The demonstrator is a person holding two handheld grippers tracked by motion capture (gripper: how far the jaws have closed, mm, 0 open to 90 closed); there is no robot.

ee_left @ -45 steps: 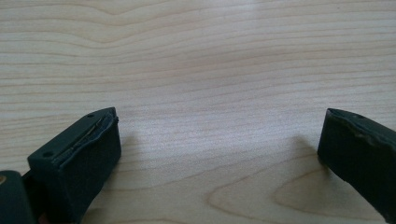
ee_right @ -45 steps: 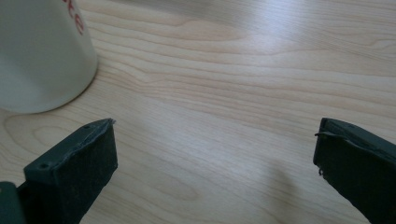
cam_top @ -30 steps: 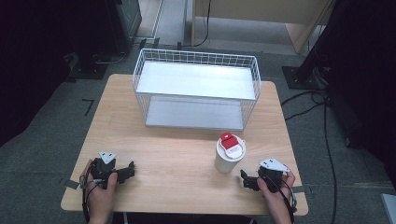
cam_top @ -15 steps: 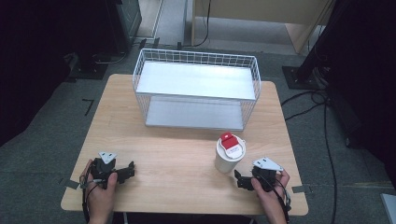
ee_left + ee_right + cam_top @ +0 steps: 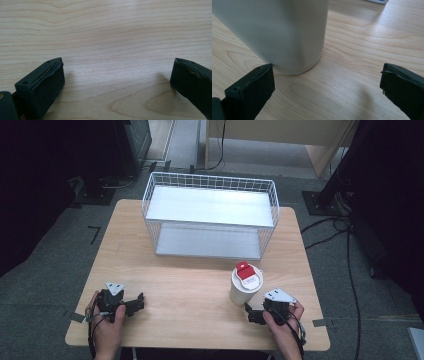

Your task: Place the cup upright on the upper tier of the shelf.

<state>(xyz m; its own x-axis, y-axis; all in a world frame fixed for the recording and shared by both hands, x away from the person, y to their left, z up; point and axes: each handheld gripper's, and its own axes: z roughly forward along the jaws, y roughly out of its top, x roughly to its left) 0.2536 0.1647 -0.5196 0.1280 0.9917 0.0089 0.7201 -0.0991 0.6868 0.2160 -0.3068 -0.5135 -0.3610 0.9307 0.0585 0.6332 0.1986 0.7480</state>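
Grey carpeted floor [image 5: 50, 270] surrounds a pale wood-grain bench [image 5: 200, 285] in the high view, with dark stands and cables at the right. At the far half of the bench stands a white wire basket [image 5: 210, 215], rectangular, its long axis running left to right, with a flat white panel on top and another at its base. Nearer the person, right of centre, a cream-white cylindrical tumbler [image 5: 245, 287] stands upright, long axis vertical, capped by a white lid with a red flip tab. The left gripper [image 5: 136, 301] lies low at the near left corner, held in a hand [image 5: 107, 330], jaws pointing right. The right gripper [image 5: 248, 314] sits just beside the tumbler's near side, held by the other hand [image 5: 280, 330], jaws pointing left toward the tumbler. In the left gripper view, the two matte black, blocky jaws are spread wide over bare, smoothly grained wood. In the right gripper view, the jaws are likewise spread wide; the tumbler [image 5: 279, 32], smooth and satin-finished, rises just beyond the left jaw's tip, whether touching it I cannot tell, well apart from the other jaw.
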